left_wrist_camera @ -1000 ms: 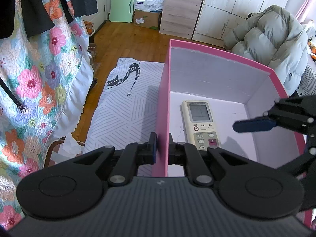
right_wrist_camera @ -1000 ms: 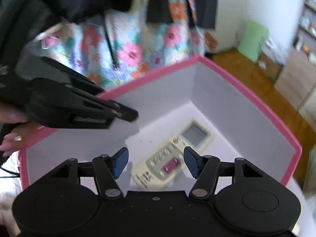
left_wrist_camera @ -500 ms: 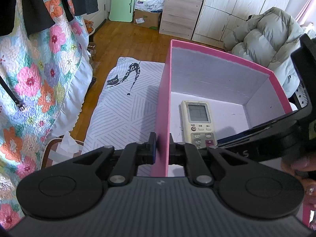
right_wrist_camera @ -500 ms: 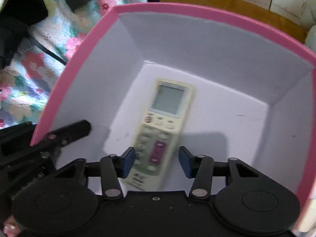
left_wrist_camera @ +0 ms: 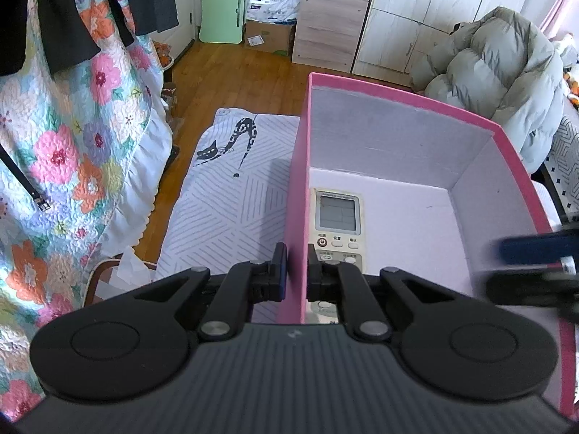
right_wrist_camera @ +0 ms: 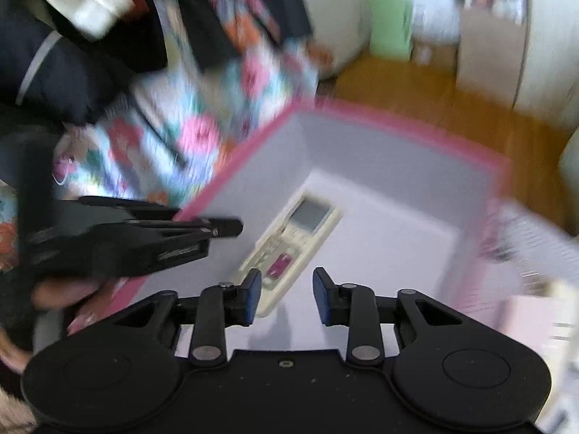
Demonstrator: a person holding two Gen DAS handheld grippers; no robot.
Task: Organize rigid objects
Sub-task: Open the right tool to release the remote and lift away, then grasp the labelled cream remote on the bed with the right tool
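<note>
A pink box (left_wrist_camera: 398,90) with pale inner walls stands on a striped cloth. A cream remote control (left_wrist_camera: 336,213) lies flat on the box floor, close to the left wall. My left gripper (left_wrist_camera: 296,271) is shut on the top edge of that left wall, one pad on each side. My right gripper (right_wrist_camera: 286,289) hovers above the box interior, its jaws closing with nothing between them; the remote control (right_wrist_camera: 300,231) lies below and ahead of it. In the left wrist view the right gripper (left_wrist_camera: 517,267) is a blur at the box's right side. A hand holds the left gripper (right_wrist_camera: 217,228).
The striped cloth with a cat print (left_wrist_camera: 224,195) lies left of the box. A floral quilt (left_wrist_camera: 72,144) hangs at the far left, and a grey puffer jacket (left_wrist_camera: 499,72) sits behind the box on the right. A wooden drawer unit (left_wrist_camera: 325,25) stands on the wood floor beyond.
My right gripper has rolled and drawn back and up from over the remote, and its jaws have narrowed. The left gripper, the box and the remote have not moved.
</note>
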